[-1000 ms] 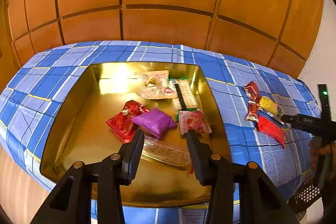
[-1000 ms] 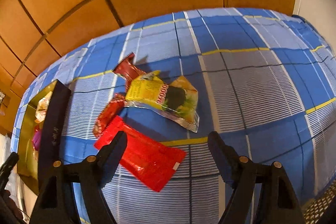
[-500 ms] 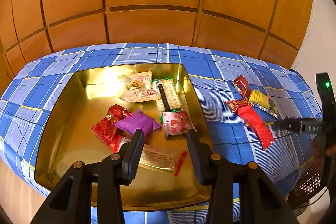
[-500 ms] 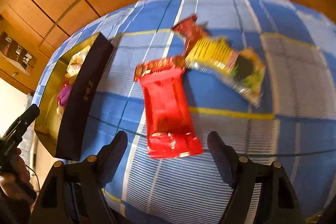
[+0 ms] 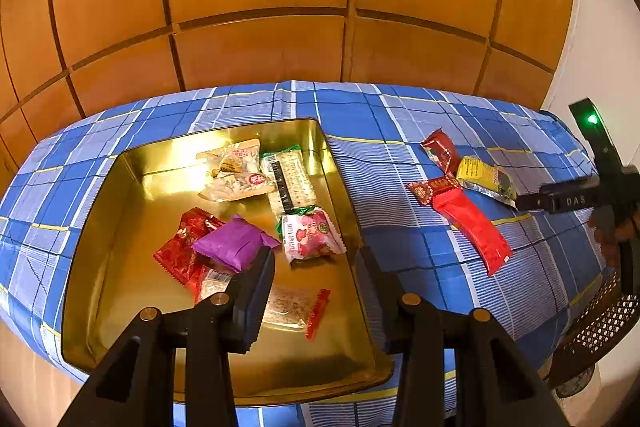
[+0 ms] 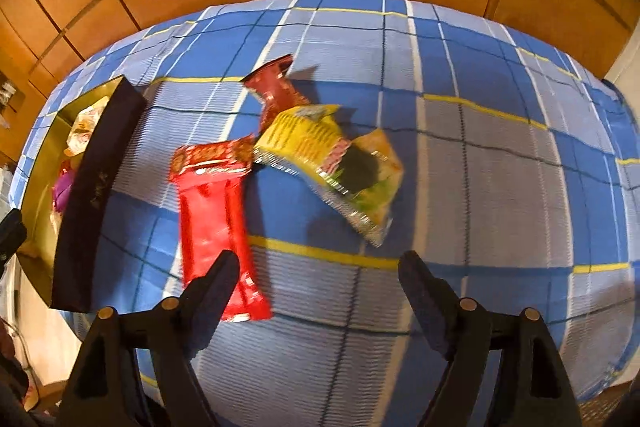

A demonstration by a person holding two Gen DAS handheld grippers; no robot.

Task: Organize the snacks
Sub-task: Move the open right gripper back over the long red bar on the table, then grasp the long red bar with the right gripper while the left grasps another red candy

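A blue plaid tablecloth holds a gold tin containing several snacks. Right of the tin lies a long red packet, its long axis running from the near edge toward the wall, touching a yellow packet. The right gripper hovers spread and empty near the red packet's closer end. The left gripper hangs spread and empty over the tin.

"DAS" in pale letters on the black right tongs body.
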